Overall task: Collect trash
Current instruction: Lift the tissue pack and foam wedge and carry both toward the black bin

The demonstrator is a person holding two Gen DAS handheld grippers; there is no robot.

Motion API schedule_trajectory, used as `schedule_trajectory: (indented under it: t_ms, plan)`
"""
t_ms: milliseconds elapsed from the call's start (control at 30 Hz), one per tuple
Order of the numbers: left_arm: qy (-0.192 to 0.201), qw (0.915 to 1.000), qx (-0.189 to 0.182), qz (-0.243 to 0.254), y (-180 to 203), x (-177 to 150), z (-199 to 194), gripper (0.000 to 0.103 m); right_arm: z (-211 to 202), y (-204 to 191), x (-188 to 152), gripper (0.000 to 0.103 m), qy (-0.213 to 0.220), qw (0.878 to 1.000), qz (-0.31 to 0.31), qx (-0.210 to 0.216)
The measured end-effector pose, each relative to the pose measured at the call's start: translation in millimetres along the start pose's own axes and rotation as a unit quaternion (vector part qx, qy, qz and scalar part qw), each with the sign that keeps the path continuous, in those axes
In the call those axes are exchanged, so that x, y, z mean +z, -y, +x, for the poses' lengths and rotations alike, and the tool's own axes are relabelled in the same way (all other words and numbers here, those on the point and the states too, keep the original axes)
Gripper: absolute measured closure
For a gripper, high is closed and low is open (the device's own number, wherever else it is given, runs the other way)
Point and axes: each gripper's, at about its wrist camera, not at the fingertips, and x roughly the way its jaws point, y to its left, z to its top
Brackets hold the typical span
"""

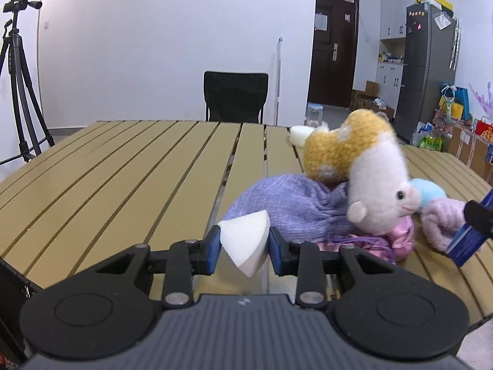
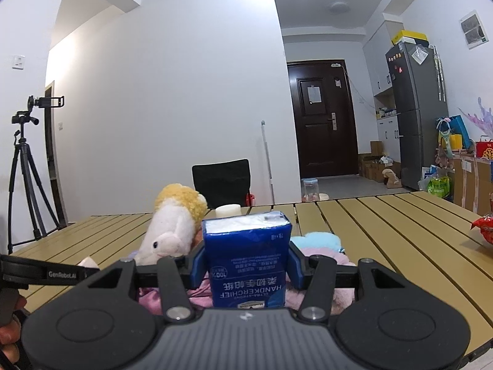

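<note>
The white foam wedge [image 1: 245, 243] is pinched by the left gripper [image 1: 244, 248]; the tissue pack [image 2: 248, 257] is clamped by the right gripper [image 2: 246, 265]. With 2 corner grips, slippage is risked.

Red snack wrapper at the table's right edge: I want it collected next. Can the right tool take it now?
Probably not: the right tool is already shut on the blue tissue pack. The red wrapper lies unobstructed otherwise.

Slatted tan desk [image 1: 123, 166]
On it: plush toy heap [image 1: 363, 185], white foam puck [image 1: 300, 134], red snack packet [image 2: 483, 229].
</note>
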Motion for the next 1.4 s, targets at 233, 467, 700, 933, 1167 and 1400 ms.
schedule_trajectory:
  t_ms: [233,467,700,933,1167,1400]
  plan:
    - [0.022,0.9997,-0.007,0.003,12.3,-4.3,-34.3,0.070,-18.7,-5.9,0.4,0.053,0.003,1.000,-0.007,0.014]
    - [0.037,0.9992,-0.016,0.000,16.5,-13.0,-69.6,0.070,-43.8,-15.9,-2.2,0.053,0.001,1.000,-0.014,0.028]
    - [0.049,0.9982,-0.033,0.008,20.0,-26.1,-102.9,0.070,-66.9,-27.5,-6.2,0.053,-0.004,0.999,-0.033,0.038]
    - [0.041,0.9978,-0.051,0.013,17.9,-50.5,-127.9,0.070,-91.9,-31.6,-22.8,0.053,-0.030,0.998,-0.033,0.043]
    - [0.025,0.9981,-0.056,0.011,11.5,-75.6,-148.7,0.070,-115.0,-35.2,-42.6,0.053,-0.057,0.997,-0.042,0.038]
    - [-0.001,0.9985,-0.052,0.014,2.6,-105.7,-164.6,0.070,-135.8,-38.1,-69.3,0.053,-0.093,0.994,-0.048,0.037]
